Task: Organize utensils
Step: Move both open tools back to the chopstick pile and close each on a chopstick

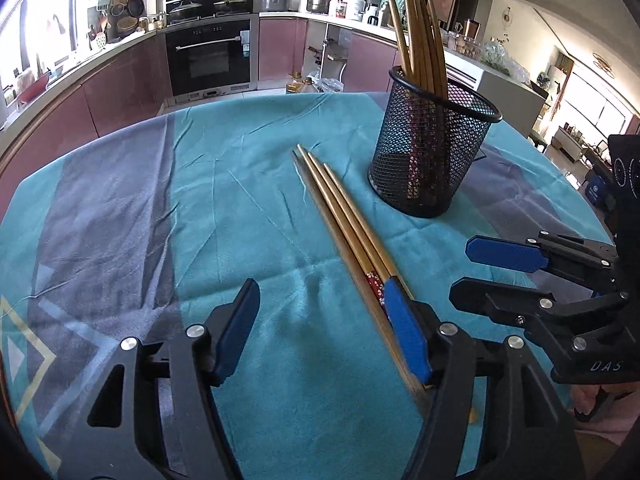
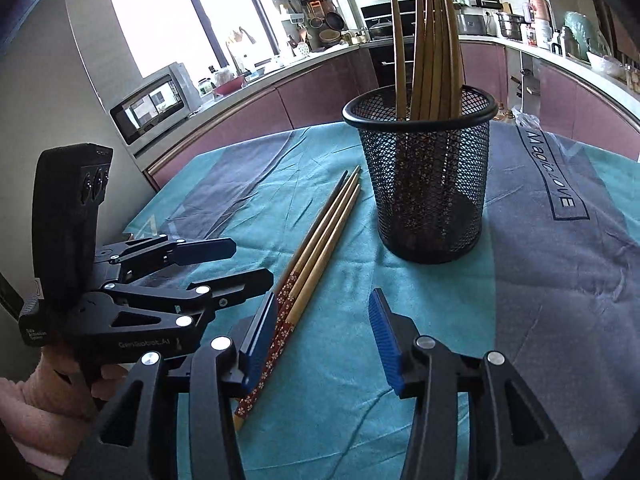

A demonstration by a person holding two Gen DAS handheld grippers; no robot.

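Left wrist view: my left gripper [image 1: 324,328] is spread wide and holds nothing. Loose chopsticks [image 1: 340,216] lie flat under its right finger, ready to grab. My right gripper [image 2: 324,332] is spread too, empty. Ahead stands the cup [image 1: 432,152], keeping chopsticks tidy.

mesh holder [image 1: 430,152] blocks right, cloth [image 1: 160,208] open left

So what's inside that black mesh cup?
Several wooden chopsticks stand in the black mesh cup, tips upward. Their patterned lower ends show faintly through the mesh; the cup's bottom is hidden.
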